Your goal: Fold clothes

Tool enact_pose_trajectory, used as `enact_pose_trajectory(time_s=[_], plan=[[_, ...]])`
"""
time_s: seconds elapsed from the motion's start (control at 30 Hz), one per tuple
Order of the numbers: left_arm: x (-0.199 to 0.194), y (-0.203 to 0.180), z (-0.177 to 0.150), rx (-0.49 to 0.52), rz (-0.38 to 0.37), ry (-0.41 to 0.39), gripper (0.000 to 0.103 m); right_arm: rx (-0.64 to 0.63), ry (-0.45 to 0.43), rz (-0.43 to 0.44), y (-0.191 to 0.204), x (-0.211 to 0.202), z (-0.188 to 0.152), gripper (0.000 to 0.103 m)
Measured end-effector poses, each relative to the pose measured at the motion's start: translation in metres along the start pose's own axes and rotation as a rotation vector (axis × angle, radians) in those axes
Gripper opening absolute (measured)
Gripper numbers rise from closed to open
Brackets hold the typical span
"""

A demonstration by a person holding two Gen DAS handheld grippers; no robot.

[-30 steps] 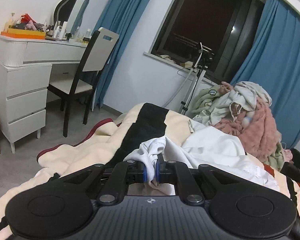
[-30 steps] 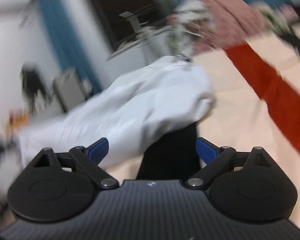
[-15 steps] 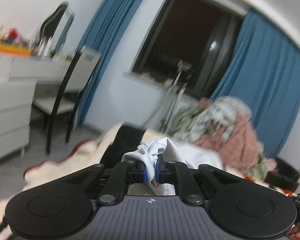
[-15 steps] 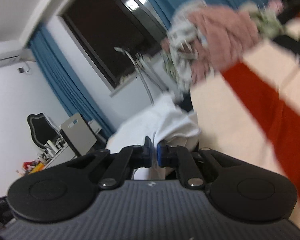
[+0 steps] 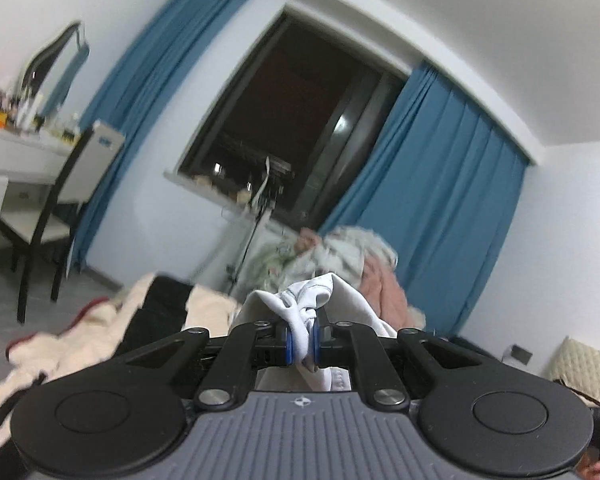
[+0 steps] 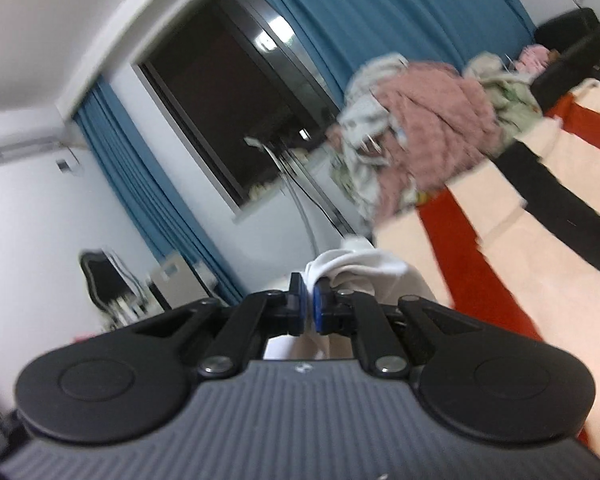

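Observation:
A white garment (image 5: pixel 324 300) is bunched between the blue pads of my left gripper (image 5: pixel 302 340), which is shut on it and lifted above the bed. The same white garment (image 6: pixel 360 268) is pinched by my right gripper (image 6: pixel 309 306), also shut on it; the cloth hangs down under both grippers out of sight. A pile of unfolded clothes (image 5: pixel 340 256), pink and pale green, lies at the far end of the bed; in the right wrist view the pile (image 6: pixel 428 128) sits at the upper right.
The bed carries a cream, red and black striped blanket (image 6: pixel 540 240). A white dressing table (image 5: pixel 8 160) and a black-framed chair (image 5: pixel 60 200) stand at the left. Blue curtains (image 5: pixel 440 208) frame a dark window (image 5: pixel 300 128), with a stand (image 5: pixel 260 208) before it.
My right gripper has shut on the white garment and risen with it. My left gripper, still holding the cloth, has lifted and tilted up, so more wall and window show.

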State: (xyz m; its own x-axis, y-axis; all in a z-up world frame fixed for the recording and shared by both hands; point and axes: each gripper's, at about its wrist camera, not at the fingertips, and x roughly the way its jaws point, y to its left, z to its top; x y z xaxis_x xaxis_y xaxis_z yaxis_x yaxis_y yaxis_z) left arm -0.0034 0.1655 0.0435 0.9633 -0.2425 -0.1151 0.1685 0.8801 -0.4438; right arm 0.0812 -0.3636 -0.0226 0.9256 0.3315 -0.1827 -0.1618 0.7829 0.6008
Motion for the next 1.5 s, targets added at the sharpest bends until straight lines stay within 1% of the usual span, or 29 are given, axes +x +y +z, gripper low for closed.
enact_pose_trajectory(time_s=[0.1,0.17,0.23,0.33,0.37,0.4,0.43,0.47,0.5,0.53,0.57,0.6,0.63,0.67,0.7,0.73,0.77,0.83,0.87,0.93,1.03,1.13,1.2,1.23,1.27,1.3,1.33,1.37,1.5], plan=[[0.024,0.004,-0.013,-0.005,0.070,0.113,0.012,0.026,0.087,-0.081,-0.023,0.013,-0.013,0.008],[0.046,0.010,-0.023,-0.018,0.115,0.191,0.012,0.041,0.146,-0.122,-0.034,0.034,-0.019,0.009],[0.073,0.018,-0.031,-0.027,0.155,0.242,0.012,0.044,0.197,-0.160,-0.043,0.057,-0.023,0.010],[0.115,0.030,-0.042,-0.039,0.213,0.315,0.012,0.069,0.245,-0.209,-0.056,0.087,-0.028,0.010],[0.127,0.033,-0.042,-0.016,0.229,0.325,0.012,0.079,0.254,-0.227,-0.060,0.095,-0.030,0.012],[0.141,0.034,-0.044,0.031,0.243,0.330,0.013,0.090,0.262,-0.240,-0.066,0.102,-0.032,0.014],[0.155,0.035,-0.047,0.083,0.256,0.335,0.014,0.102,0.269,-0.250,-0.072,0.109,-0.034,0.018],[0.163,0.035,-0.052,0.126,0.267,0.341,0.017,0.118,0.276,-0.254,-0.078,0.114,-0.036,0.032],[0.170,0.037,-0.057,0.157,0.281,0.355,0.019,0.137,0.282,-0.254,-0.083,0.118,-0.038,0.040],[0.173,0.037,-0.059,0.161,0.279,0.368,0.020,0.160,0.286,-0.246,-0.087,0.119,-0.040,0.059],[0.175,0.037,-0.061,0.159,0.272,0.381,0.026,0.188,0.283,-0.223,-0.089,0.116,-0.041,0.073],[0.177,0.037,-0.062,0.157,0.266,0.394,0.037,0.212,0.272,-0.199,-0.088,0.112,-0.041,0.078],[0.179,0.036,-0.063,0.155,0.259,0.407,0.043,0.233,0.260,-0.178,-0.085,0.108,-0.040,0.086],[0.181,0.036,-0.065,0.153,0.253,0.420,0.057,0.241,0.246,-0.168,-0.080,0.102,-0.038,0.086],[0.178,0.034,-0.062,0.145,0.247,0.412,0.068,0.224,0.224,-0.174,-0.074,0.095,-0.035,0.086],[0.174,0.030,-0.058,0.139,0.242,0.395,0.073,0.196,0.197,-0.184,-0.068,0.088,-0.031,0.086],[0.168,0.026,-0.054,0.133,0.240,0.373,0.080,0.164,0.168,-0.206,-0.062,0.081,-0.028,0.086],[0.155,0.016,-0.048,0.127,0.225,0.331,0.081,0.093,0.108,-0.271,-0.052,0.068,-0.024,0.086],[0.149,0.010,-0.046,0.139,0.204,0.323,0.081,0.054,0.079,-0.306,-0.048,0.062,-0.022,0.087],[0.136,-0.008,-0.047,0.197,0.158,0.327,0.081,-0.026,0.048,-0.345,-0.039,0.051,-0.023,0.087],[0.117,-0.039,-0.067,0.332,0.082,0.349,0.081,-0.136,0.076,-0.341,-0.022,0.044,-0.029,0.087],[0.109,-0.073,-0.100,0.550,0.000,0.375,0.081,-0.222,0.112,-0.293,-0.004,0.043,-0.045,0.085],[0.108,-0.089,-0.124,0.701,-0.018,0.386,0.081,-0.284,0.154,-0.265,0.008,0.045,-0.059,0.076],[0.110,-0.094,-0.135,0.768,-0.022,0.393,0.081,-0.320,0.177,-0.255,0.013,0.046,-0.067,0.066],[0.111,-0.100,-0.147,0.835,-0.025,0.400,0.081,-0.363,0.202,-0.248,0.018,0.048,-0.074,0.059],[0.114,-0.102,-0.157,0.872,-0.026,0.413,0.081,-0.412,0.228,-0.239,0.024,0.051,-0.081,0.053],[0.117,-0.101,-0.164,0.898,-0.021,0.427,0.081,-0.461,0.254,-0.228,0.030,0.055,-0.087,0.040],[0.118,-0.100,-0.169,0.919,-0.011,0.436,0.081,-0.511,0.280,-0.217,0.035,0.058,-0.094,0.032],[0.124,-0.098,-0.177,0.976,0.026,0.435,0.081,-0.699,0.372,-0.185,0.055,0.071,-0.123,0.031]])
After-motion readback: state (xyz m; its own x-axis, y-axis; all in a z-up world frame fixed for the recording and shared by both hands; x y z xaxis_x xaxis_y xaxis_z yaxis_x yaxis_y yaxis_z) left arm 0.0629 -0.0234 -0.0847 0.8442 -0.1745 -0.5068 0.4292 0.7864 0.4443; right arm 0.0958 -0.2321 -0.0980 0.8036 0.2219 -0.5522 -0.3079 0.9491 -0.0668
